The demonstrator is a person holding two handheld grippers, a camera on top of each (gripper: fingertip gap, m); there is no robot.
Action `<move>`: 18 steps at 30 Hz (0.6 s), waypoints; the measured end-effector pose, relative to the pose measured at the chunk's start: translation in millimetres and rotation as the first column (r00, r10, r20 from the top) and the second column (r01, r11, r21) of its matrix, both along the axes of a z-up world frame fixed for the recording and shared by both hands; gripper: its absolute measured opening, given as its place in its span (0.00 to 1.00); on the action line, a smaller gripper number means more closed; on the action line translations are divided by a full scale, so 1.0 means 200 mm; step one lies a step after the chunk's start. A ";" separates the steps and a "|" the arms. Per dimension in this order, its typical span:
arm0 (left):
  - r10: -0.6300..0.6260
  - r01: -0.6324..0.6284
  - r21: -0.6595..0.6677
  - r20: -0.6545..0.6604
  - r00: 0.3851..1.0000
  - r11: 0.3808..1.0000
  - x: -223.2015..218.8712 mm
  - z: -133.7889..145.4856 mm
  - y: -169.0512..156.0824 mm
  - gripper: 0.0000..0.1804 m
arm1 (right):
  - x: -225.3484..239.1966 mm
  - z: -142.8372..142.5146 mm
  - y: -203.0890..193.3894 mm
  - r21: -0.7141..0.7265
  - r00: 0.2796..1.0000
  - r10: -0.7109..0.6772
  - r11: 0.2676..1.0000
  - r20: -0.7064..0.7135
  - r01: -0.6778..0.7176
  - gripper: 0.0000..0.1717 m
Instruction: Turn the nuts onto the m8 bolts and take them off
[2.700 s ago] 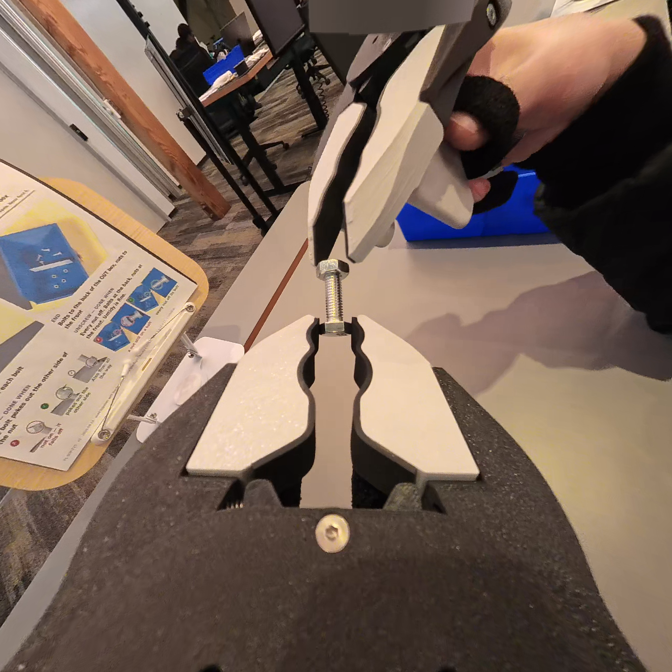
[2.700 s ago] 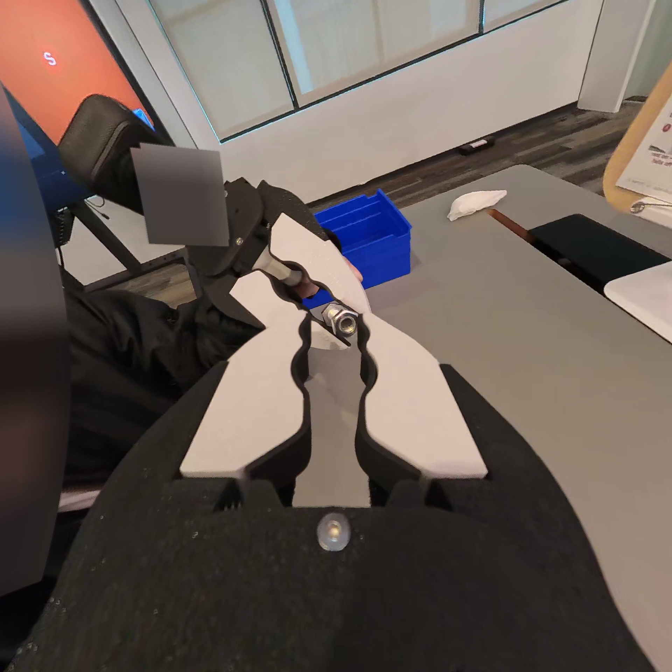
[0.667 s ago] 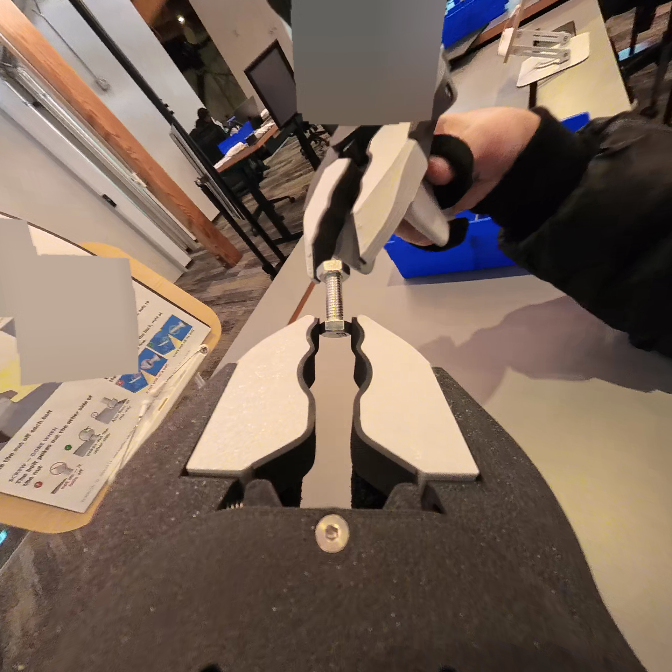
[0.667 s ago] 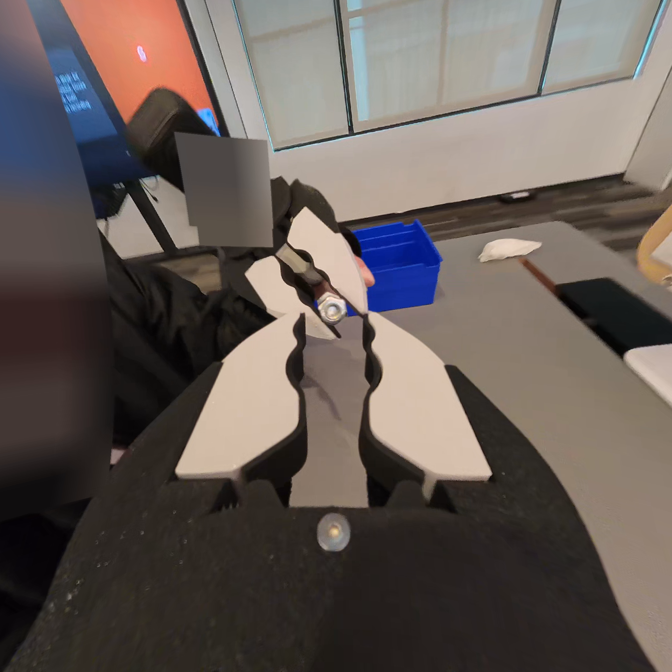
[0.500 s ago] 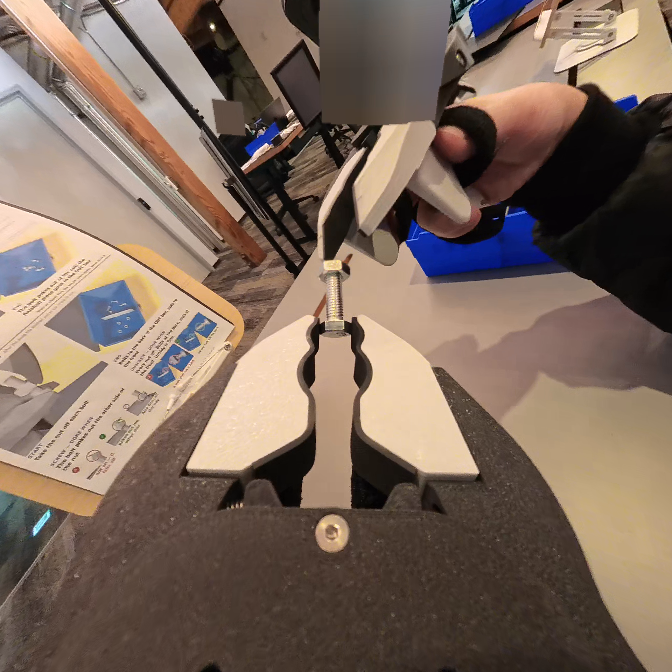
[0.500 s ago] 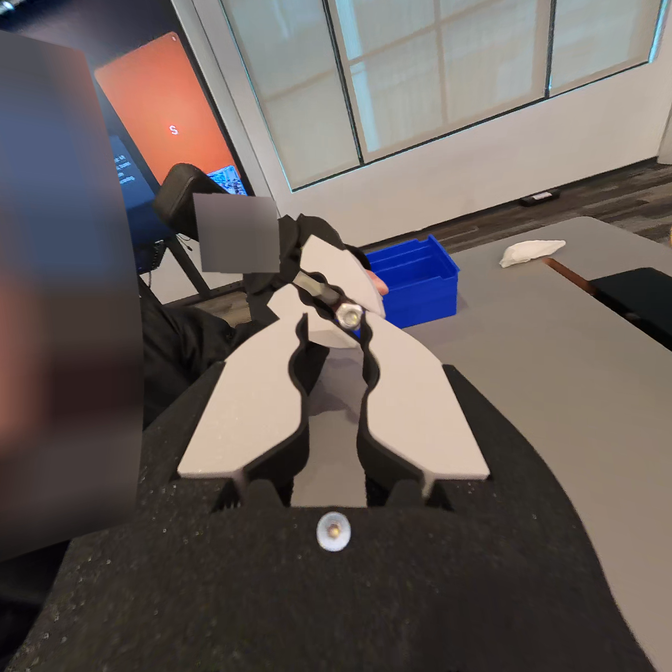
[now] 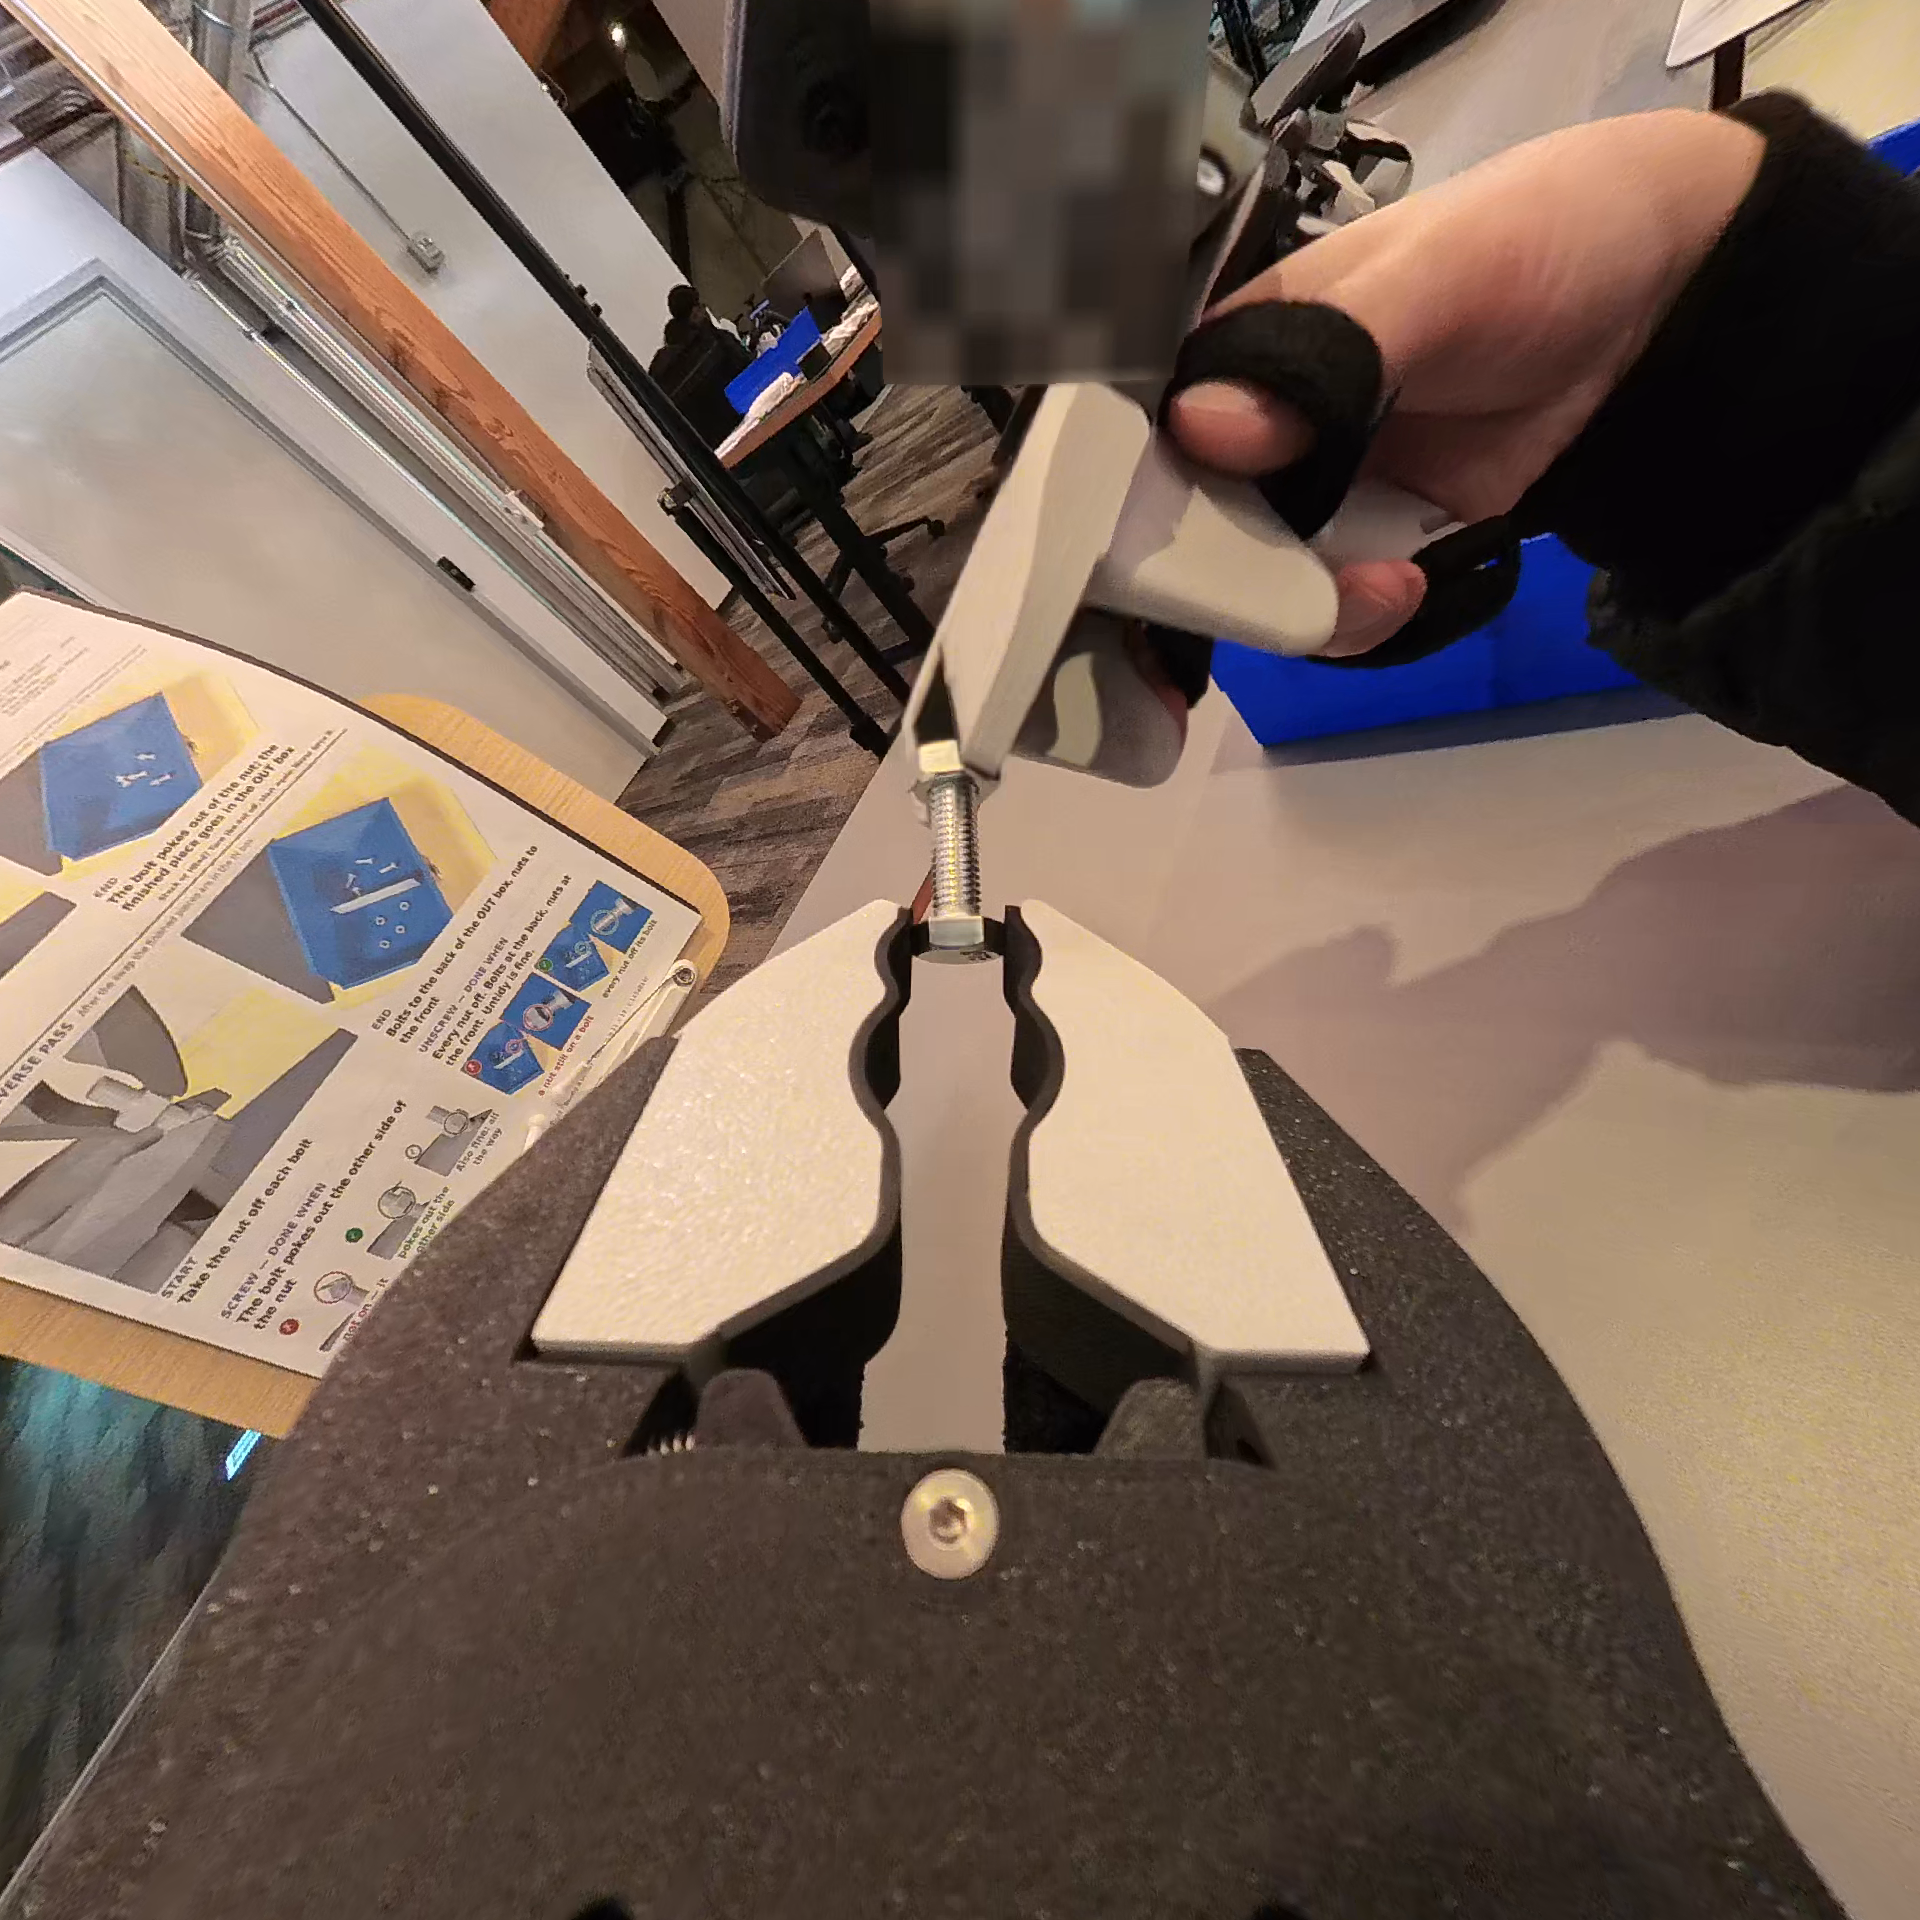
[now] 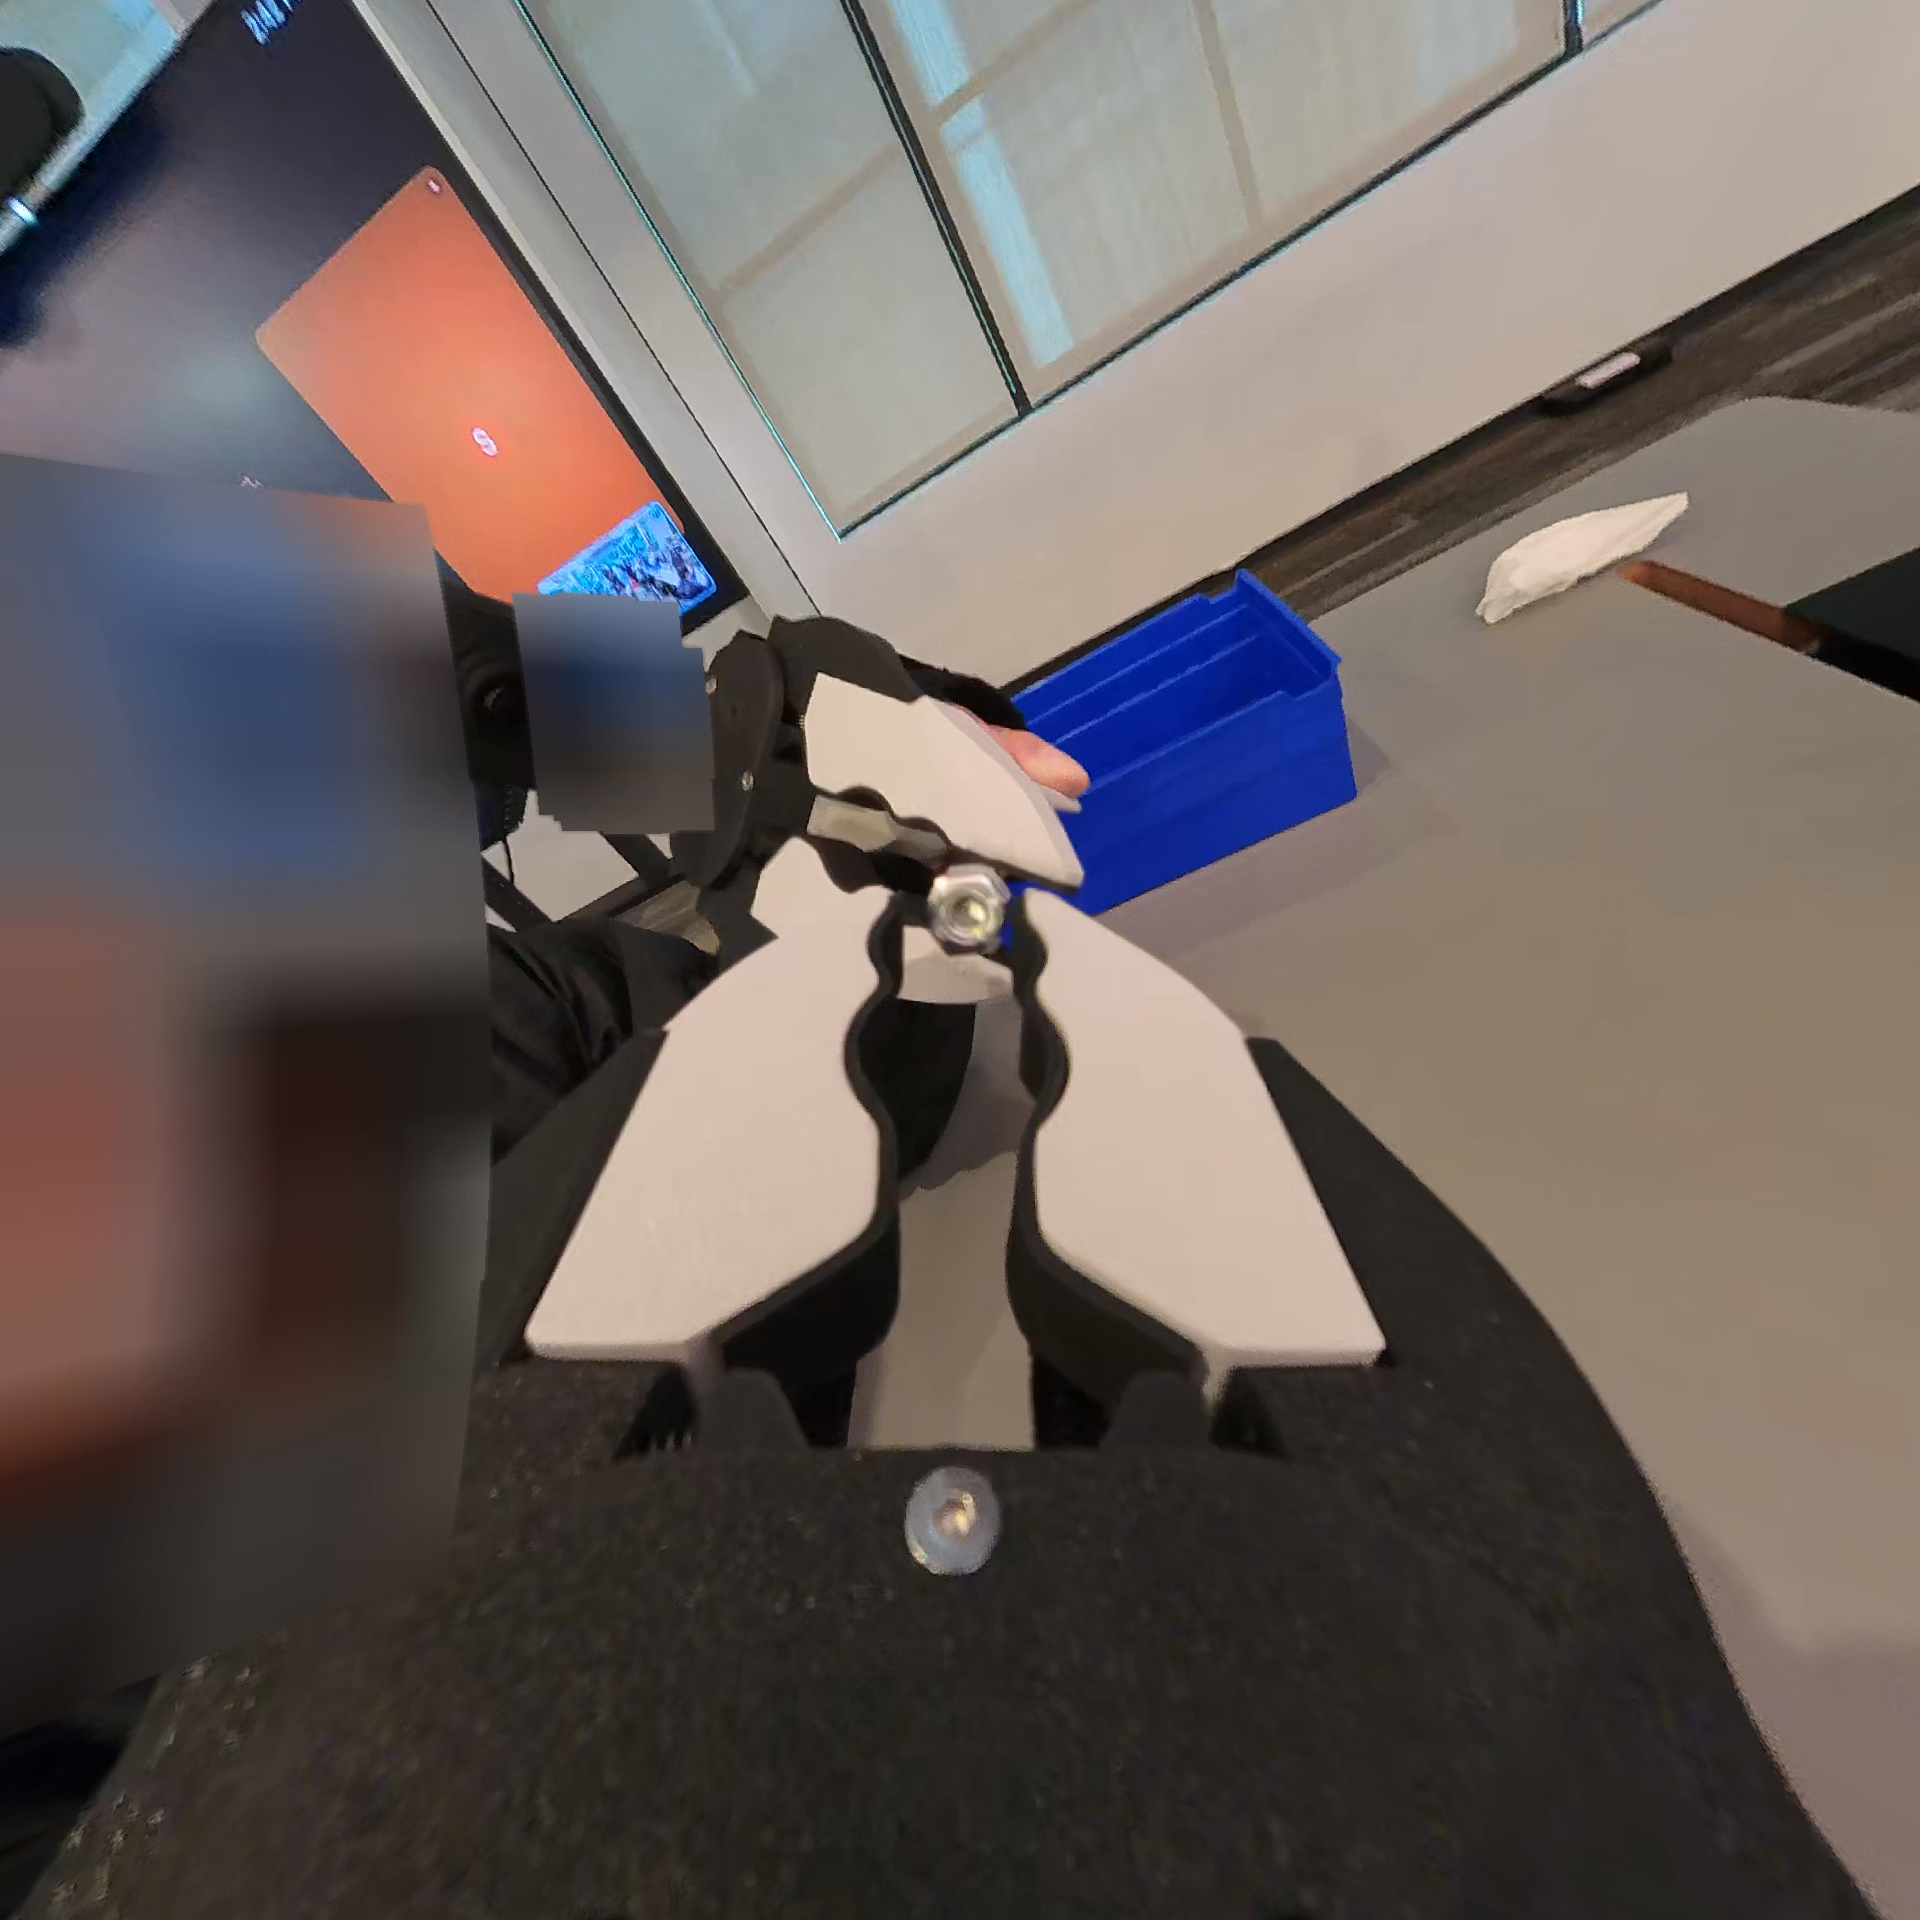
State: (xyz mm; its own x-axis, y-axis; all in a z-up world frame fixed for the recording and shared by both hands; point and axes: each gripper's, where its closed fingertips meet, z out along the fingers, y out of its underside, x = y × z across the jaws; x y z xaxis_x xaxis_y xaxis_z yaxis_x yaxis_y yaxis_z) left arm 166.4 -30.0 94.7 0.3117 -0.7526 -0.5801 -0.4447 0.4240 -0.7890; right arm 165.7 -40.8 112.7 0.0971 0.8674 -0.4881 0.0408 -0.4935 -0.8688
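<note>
My left gripper (image 7: 958, 940) is closed on the hexagonal head of the bolt (image 7: 951, 852), both pads pressing its flats, with the threaded shank pointing straight out past the fingertips, held in the air over the grey desk (image 7: 1455, 935). My right gripper (image 8: 954, 920) is closed on the nut (image 8: 966, 911) at the shank's far end. A blue bin (image 8: 1195, 769) sits near the desk's edge.

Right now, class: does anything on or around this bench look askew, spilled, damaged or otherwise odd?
Nothing stands out. The left gripper clamps the bolt by its head; the right gripper is at the nut. Only a crumpled white cloth lies loose on the table.
</note>
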 end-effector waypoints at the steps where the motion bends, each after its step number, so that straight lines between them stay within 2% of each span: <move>1: -0.001 0.001 -0.001 -0.001 1.000 1.000 0.00 0.00 0.00 0.09 | 0.00 -0.01 0.00 0.009 1.000 -0.004 1.000 0.016 0.003 0.09; 4: -0.024 0.024 -0.030 -0.002 1.000 0.999 0.00 -0.01 -0.02 0.09 | 0.00 -0.01 -0.01 0.076 0.999 0.006 0.997 0.044 -0.010 0.09; 8: -0.124 0.126 -0.147 0.026 0.992 0.981 0.01 -0.02 -0.08 0.09 | 0.00 -0.02 -0.06 0.328 0.993 0.050 0.941 0.109 -0.083 0.09; 10: -0.189 0.196 -0.217 0.050 0.981 0.956 0.01 -0.02 -0.12 0.09 | 0.00 -0.02 -0.10 0.484 0.988 0.081 0.865 0.128 -0.134 0.09; 12: -0.241 0.250 -0.270 0.064 0.968 0.930 0.01 -0.03 -0.17 0.09 | 0.00 -0.02 -0.13 0.655 0.988 0.089 0.740 0.128 -0.151 0.09; 14: -0.258 0.268 -0.291 0.072 0.963 0.919 0.01 -0.03 -0.18 0.09 | 0.00 -0.02 -0.13 0.728 0.989 0.076 0.671 0.123 -0.143 0.09; 15: -0.259 0.270 -0.292 0.077 0.963 0.917 0.01 -0.03 -0.18 0.09 | 0.00 -0.02 -0.13 0.727 0.990 0.074 0.673 0.117 -0.136 0.09; 17: -0.239 0.251 -0.283 0.078 0.968 0.926 0.01 -0.02 -0.16 0.09 | 0.00 0.00 -0.12 0.681 0.993 0.076 0.723 0.089 -0.116 0.10; 18: -0.223 0.234 -0.270 0.071 0.972 0.934 0.00 -0.02 -0.15 0.09 | 0.00 0.02 -0.11 0.644 0.995 0.074 0.759 0.063 -0.097 0.16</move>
State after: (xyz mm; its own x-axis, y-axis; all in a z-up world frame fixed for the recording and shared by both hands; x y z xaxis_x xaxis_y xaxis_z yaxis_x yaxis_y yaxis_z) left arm 166.7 -59.1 90.7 0.1303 -0.9344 -0.3315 -0.3280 0.2749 -0.9038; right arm 165.9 -62.6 115.8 0.0128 0.9811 0.1930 0.0890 0.1911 -0.9775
